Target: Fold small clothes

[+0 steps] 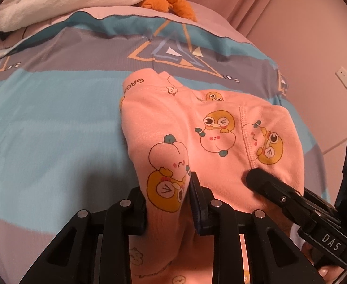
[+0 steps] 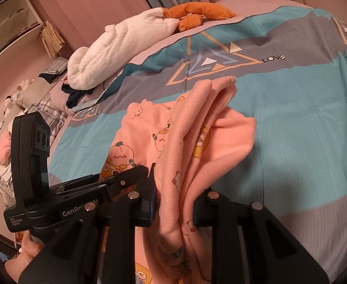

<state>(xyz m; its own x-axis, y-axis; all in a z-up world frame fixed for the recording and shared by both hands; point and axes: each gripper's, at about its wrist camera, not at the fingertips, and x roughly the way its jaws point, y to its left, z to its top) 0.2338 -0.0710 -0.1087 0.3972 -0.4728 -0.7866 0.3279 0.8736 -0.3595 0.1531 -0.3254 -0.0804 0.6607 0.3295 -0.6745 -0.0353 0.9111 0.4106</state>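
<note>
A small pink garment [image 1: 211,127] printed with cartoon peaches and yellow birds lies on the bed, its near edge lifted. My left gripper [image 1: 167,203] is shut on the garment's near left edge, cloth bunched between its fingers. My right gripper [image 2: 173,203] is shut on a thick folded bunch of the same pink garment [image 2: 197,137], lifted off the bed. In the left wrist view the right gripper [image 1: 263,179] comes in from the right onto the cloth. In the right wrist view the left gripper [image 2: 131,177] sits at the left.
The bed has a blue, grey and pink striped cover [image 1: 55,123] with triangle prints. A white plush blanket [image 2: 116,49] and an orange plush [image 2: 204,11] lie at the far end. Pillows and clothes [image 2: 43,94] are piled at the left.
</note>
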